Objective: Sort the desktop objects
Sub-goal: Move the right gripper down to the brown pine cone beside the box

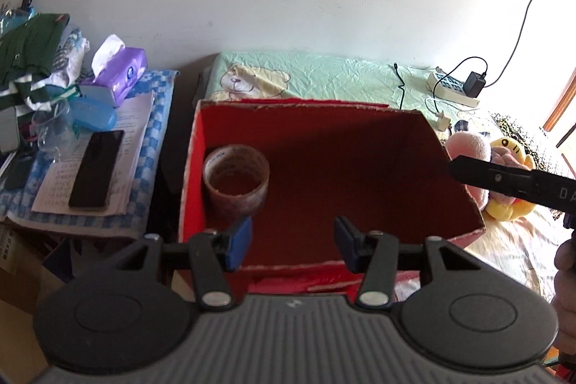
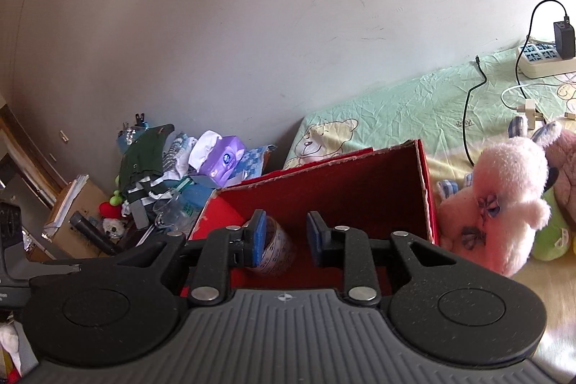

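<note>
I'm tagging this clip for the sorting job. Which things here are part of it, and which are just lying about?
Part of the job:
red box
tape roll inside it
phone
tissue pack
left gripper, open
right gripper, open

Lying about:
pink plush
power strip
bear sheet

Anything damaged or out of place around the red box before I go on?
The red box has ragged, torn top edges. Inside, the tape roll sits upright in its left corner, nothing spilled. Both grippers, left and right, are open and empty.

The box (image 1: 324,150) ahead of the jaws is red; the tape roll (image 1: 235,180) inside is brownish-clear. Left lie a blue-checked cloth (image 1: 154,103) and purple tissue pack (image 1: 124,76).
</note>
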Demonstrator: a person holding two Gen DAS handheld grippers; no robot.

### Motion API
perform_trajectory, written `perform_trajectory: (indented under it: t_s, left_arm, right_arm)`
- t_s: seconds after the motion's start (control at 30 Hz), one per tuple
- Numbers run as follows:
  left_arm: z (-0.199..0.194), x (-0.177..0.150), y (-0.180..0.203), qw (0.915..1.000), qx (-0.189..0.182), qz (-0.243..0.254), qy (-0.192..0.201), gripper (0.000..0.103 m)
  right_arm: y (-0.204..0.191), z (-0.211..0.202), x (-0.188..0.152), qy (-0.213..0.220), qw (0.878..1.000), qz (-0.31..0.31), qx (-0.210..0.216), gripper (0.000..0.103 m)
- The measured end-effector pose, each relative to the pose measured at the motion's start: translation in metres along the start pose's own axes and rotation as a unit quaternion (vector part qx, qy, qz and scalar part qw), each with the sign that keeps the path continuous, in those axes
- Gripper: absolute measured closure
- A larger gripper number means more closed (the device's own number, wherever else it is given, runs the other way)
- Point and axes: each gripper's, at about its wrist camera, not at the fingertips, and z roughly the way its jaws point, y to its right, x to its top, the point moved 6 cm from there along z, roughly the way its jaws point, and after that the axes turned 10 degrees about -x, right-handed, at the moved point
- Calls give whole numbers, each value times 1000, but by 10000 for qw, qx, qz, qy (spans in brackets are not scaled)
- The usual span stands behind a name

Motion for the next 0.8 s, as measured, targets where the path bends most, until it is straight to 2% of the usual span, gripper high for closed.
perform_trajectory:
  t_s: [0.17, 0.3, 0.4, 0.57, 0.63, 0.73, 0.8]
  left_arm:
    - [-7, -36, 2, 9995, -135, 179, -224, 51]
    - [0, -65, 32, 9945, -635, 607, -575, 51]
    - [9, -85, 62, 9856, -1080, 1000, -827, 51]
    - [25, -116, 106, 9647, -1619, 1699, -1194, 51]
    - [35, -125, 116, 9584, -1675, 1874, -1352, 51]
    - [51, -135, 124, 9527, -1633, 2015, -1582, 51]
    - [56, -139, 128, 9496, -1694, 2051, -1660, 51]
  right_arm:
    - [2, -15, -27, -119, 9997, -152, -121, 74]
    - [17, -19, -57, -588, 9978, -45, -292, 73]
    - [30, -22, -85, -951, 9940, 84, -529, 73]
    - [54, -22, -127, -1531, 9838, 606, -715, 71]
    - [61, -24, -138, -1603, 9808, 850, -715, 71]
    - [73, -29, -151, -1676, 9764, 1181, -680, 60]
    - [77, -30, -156, -1712, 9738, 1363, -617, 57]
